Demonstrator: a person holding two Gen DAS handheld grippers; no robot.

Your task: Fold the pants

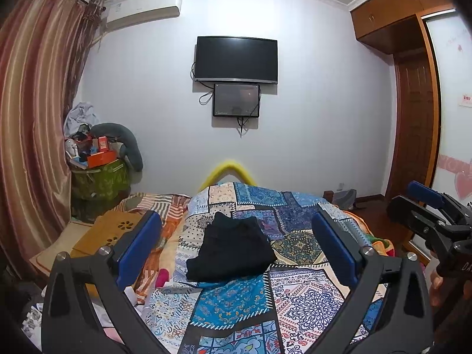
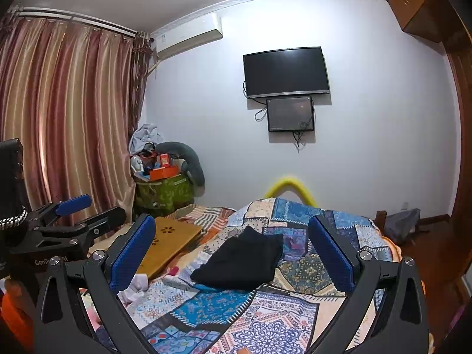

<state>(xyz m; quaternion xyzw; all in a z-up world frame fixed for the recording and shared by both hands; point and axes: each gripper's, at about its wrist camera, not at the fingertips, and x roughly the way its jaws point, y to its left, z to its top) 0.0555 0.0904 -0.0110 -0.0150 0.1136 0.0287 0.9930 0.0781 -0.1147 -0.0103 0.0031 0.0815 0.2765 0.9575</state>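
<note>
Soft black pants (image 1: 233,250), folded rectangle

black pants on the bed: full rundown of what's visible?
The black pants look like soft, matte dark fabric, folded into a compact, roughly rectangular stack of layers, edges slightly uneven. They lie flat on the patchwork bedspread, near the middle of the bed. Only the bedspread touches them; both grippers hang open and clear of them.

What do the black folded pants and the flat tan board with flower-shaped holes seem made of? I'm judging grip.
The black folded pants look like soft matte fabric: they slump with rounded edges, no shine. The flat tan board with flower-shaped holes looks like rigid bamboo or wood, smooth, with clean cutouts; grain isn't clear.
</note>
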